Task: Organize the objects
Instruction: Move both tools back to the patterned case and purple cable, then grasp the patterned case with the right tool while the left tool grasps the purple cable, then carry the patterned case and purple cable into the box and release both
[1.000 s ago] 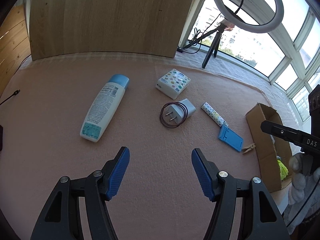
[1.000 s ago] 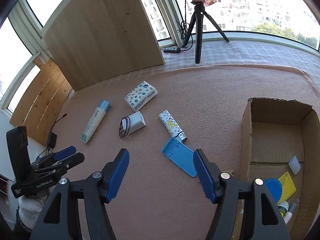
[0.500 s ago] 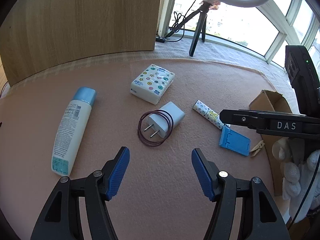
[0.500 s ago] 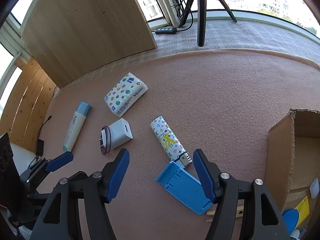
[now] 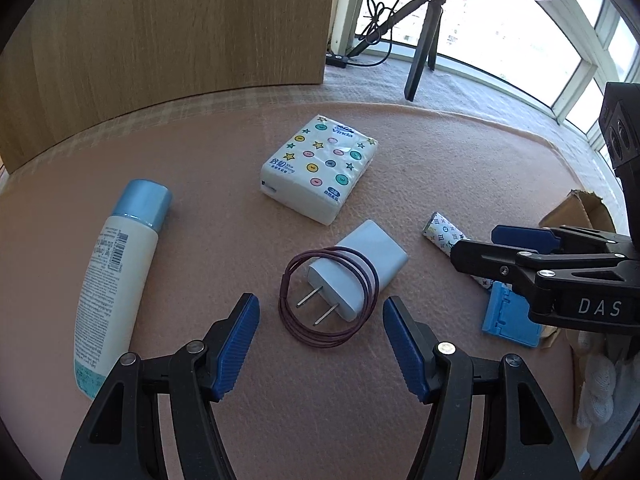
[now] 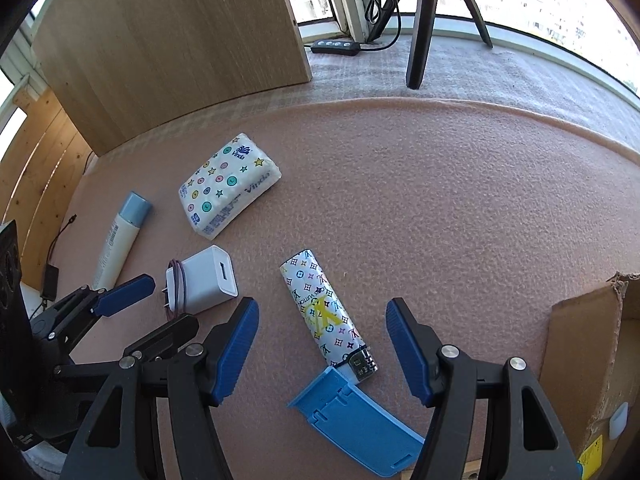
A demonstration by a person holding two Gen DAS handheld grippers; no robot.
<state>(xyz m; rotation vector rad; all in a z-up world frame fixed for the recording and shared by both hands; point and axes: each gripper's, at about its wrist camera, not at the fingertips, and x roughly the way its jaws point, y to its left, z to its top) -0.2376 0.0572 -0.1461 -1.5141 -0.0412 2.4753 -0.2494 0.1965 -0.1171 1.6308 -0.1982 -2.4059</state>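
Left wrist view
Left gripper: jaws parted wide, nothing between the pads, hovering over the pink mat
White charger plug: lies just ahead of the gap between the blue fingers, prongs pointing toward them; a dark red hair-tie loop circles its pronged end
Tissue pack: beyond the plug, apart from it
Lotion bottle: lying flat to the left, blue cap away from the camera, just outside the left finger
Right gripper: reaches in from the right edge, over the patterned lighter and the blue phone stand
Open room: bare mat between bottle and plug; a wooden board stands behind the mat's far edge

Right wrist view
Right gripper: jaws spread apart, gripping nothing
Patterned lighter: lies lengthwise in the gap between the two fingers, touching neither, metal head toward the camera
Blue phone stand: just below the lighter's head, close to the camera
Cardboard box: at the right edge, its wall just beside the right finger, small items inside
Left gripper: at lower left, beside the charger plug
Open room: wide bare mat ahead and to the right, up to its raised far edge
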